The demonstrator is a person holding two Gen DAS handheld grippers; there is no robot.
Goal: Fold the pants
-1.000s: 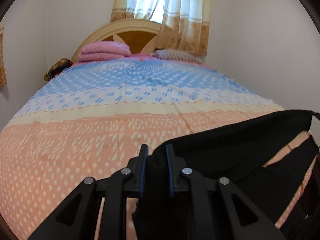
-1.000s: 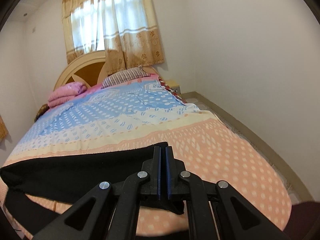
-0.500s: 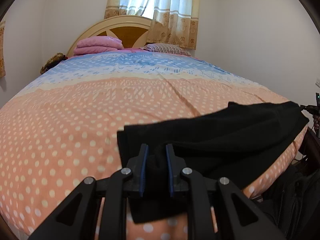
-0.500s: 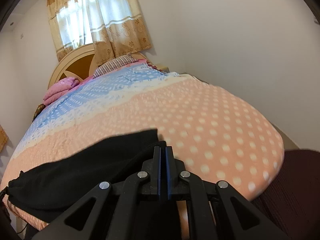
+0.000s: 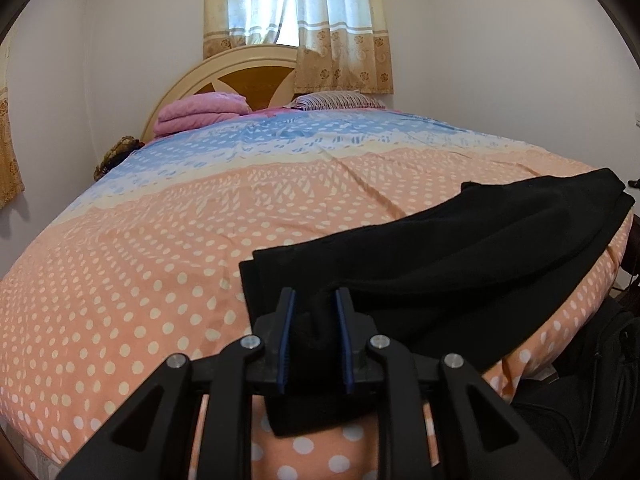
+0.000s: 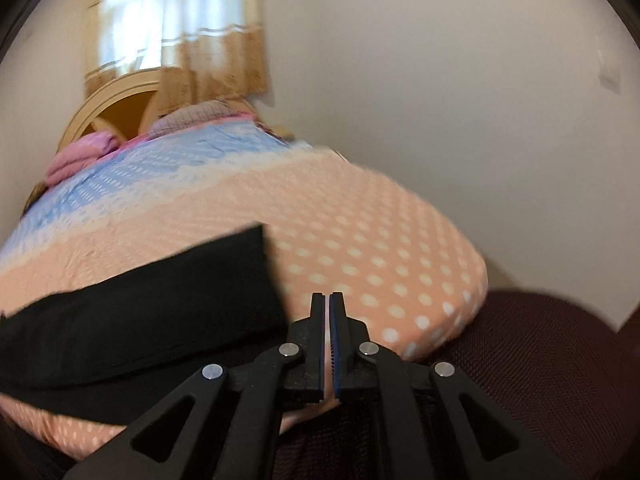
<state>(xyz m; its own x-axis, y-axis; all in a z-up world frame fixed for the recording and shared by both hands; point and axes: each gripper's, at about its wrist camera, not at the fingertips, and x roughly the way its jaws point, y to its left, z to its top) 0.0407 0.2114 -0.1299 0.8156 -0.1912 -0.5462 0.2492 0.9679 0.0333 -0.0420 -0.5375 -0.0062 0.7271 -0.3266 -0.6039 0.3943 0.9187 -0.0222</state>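
Pants [image 5: 460, 264] folded along bed [image 5: 160, 280] foot edge. Left tool [image 5: 315, 336] jaws just easing apart, cloth still between; right tool [image 6: 329, 336] nearly closed, empty. Further folds remain.

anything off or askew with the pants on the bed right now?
Slightly. The black pants lie folded near the foot edge of the bed, with part of the fabric draped over that edge. The left gripper has fabric bunched between its fingers, its jaws just opening. The right gripper is shut, empty, off the pants.
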